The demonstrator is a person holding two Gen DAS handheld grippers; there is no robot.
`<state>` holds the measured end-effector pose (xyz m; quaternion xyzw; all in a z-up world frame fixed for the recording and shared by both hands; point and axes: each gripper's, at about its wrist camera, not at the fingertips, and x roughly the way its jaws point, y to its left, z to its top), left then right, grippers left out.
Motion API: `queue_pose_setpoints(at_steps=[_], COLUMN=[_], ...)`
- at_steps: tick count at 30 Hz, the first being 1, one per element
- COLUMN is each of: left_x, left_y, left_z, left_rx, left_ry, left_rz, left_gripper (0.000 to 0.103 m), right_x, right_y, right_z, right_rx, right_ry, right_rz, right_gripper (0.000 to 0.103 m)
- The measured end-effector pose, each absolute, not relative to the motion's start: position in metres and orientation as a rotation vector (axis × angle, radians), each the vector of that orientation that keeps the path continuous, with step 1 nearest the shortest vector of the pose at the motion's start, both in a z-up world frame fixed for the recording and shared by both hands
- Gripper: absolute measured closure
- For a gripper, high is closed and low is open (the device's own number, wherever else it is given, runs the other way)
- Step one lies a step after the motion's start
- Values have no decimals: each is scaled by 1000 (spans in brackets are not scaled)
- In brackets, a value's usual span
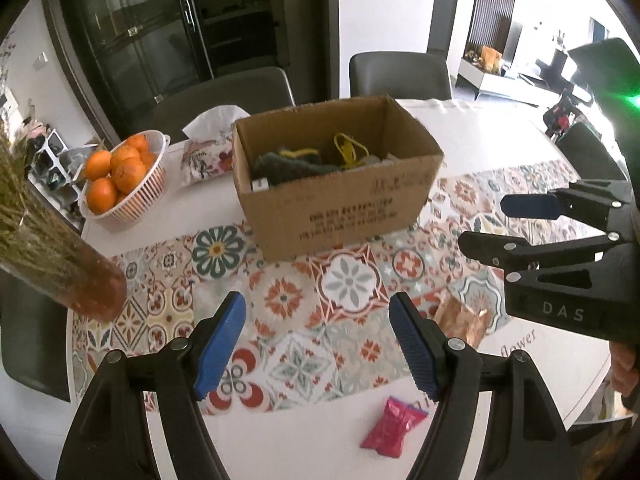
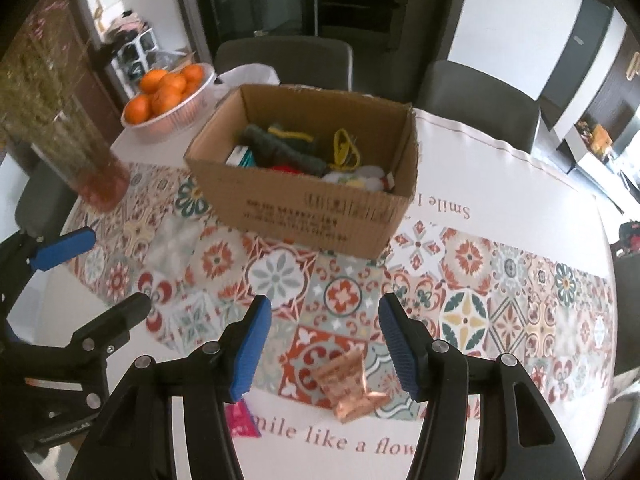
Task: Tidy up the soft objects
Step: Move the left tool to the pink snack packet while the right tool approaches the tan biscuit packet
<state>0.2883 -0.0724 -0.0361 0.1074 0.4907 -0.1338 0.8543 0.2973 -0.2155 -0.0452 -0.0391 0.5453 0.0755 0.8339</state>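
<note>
An open cardboard box (image 1: 340,200) (image 2: 312,208) stands mid-table, holding dark green, yellow and white soft items (image 2: 296,152). A copper-coloured foil packet (image 2: 352,384) (image 1: 460,318) lies on the patterned cloth between the right gripper's fingers, near the table's front. A pink packet (image 1: 394,422) (image 2: 242,420) lies near the front edge. My left gripper (image 1: 318,344) is open and empty above the cloth. My right gripper (image 2: 320,344) is open and empty above the copper packet; it also shows in the left wrist view (image 1: 492,226).
A pink basket of oranges (image 1: 120,176) (image 2: 168,96) and a floral tissue pouch (image 1: 208,148) sit at the back left. A glass vase of dried stems (image 1: 60,248) (image 2: 76,148) stands at left. Grey chairs (image 2: 476,96) surround the table.
</note>
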Motion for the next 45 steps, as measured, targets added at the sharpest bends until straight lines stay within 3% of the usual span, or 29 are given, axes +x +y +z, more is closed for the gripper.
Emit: queue_pose_setpoints(at_steps=[16,45], left_x=[229,217], left_y=[-103,-133], left_z=[-77,-211], left_rx=[293,416], left_ry=[1156,1704], left_rz=[-251,-478], left_gripper=[29,30], right_x=[258,262], right_y=[-219,-214], right_z=[-87,-201], right_rx=[-283,-541], right_ry=[1268,1585], right_rz=[339,429], right_gripper=[40,40])
